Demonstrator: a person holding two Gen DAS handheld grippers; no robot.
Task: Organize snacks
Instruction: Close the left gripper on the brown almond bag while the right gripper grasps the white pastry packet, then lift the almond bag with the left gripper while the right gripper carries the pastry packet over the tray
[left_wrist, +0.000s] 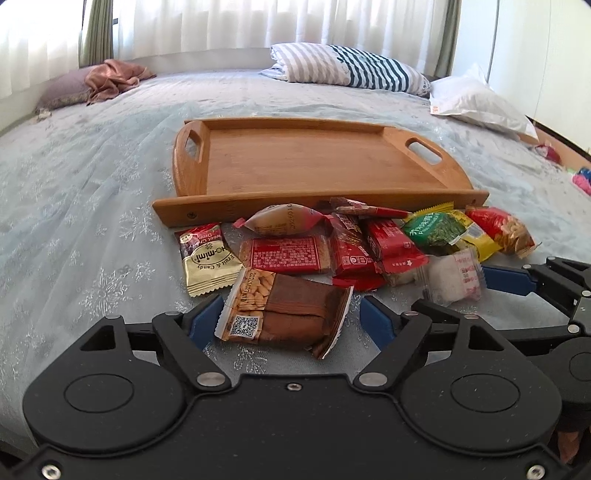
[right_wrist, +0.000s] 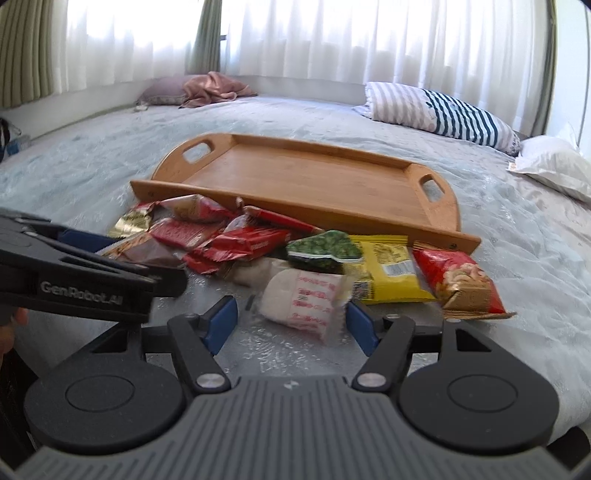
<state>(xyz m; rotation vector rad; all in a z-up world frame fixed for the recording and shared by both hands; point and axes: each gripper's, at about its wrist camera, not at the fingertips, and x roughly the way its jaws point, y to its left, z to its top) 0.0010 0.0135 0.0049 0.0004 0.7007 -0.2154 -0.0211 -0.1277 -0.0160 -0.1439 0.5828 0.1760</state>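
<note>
Straddling the brown peanut bar (left_wrist: 284, 317), the left tool (left_wrist: 291, 319) stands open, one finger at each short end; the bar's long axis runs left-right. The right tool (right_wrist: 291, 319), also open, brackets the white packet (right_wrist: 303, 302). Both lie on the bed, with the empty tray (left_wrist: 321, 206) just beyond the snack pile.

Domestic bedroom. A wide bed (left_wrist: 92, 177) with a pale patterned coverlet fills the view. Striped pillow (left_wrist: 354, 68) and white pillow (left_wrist: 476, 99) lie near its far right corner; sheer curtains (left_wrist: 221, 26) cover the window beyond the far edge.
</note>
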